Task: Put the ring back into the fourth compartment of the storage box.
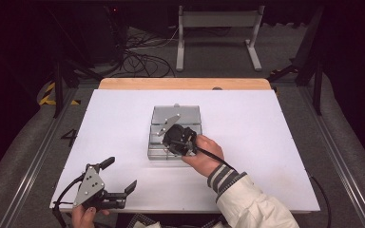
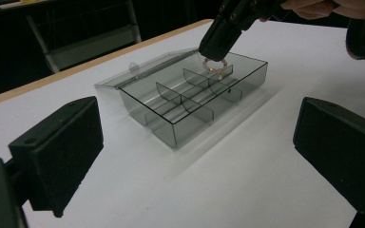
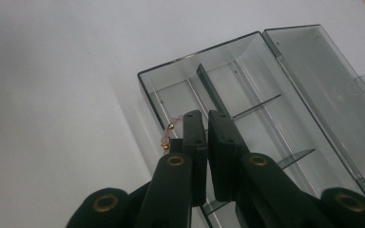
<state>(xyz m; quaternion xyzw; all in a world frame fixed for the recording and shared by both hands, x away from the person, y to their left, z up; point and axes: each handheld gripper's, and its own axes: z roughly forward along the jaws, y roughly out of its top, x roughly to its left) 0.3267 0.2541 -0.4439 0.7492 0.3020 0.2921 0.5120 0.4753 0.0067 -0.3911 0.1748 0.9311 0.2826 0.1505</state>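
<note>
- Placement step: your right gripper (image 3: 200,124) holds a small pink-and-gold beaded ring (image 2: 215,66), jaws closed on it, above the clear divided box (image 2: 196,97) near the middle of the worktop (image 1: 247,118).
- Next move, as judged: lower the ring into the end compartment below it, clear of the dividers, then release.
- Box: lid open and laid flat toward the far edge; compartments appear empty.
- Left gripper (image 1: 121,175): jaws wide apart, holding nothing, at the near left corner.
</note>
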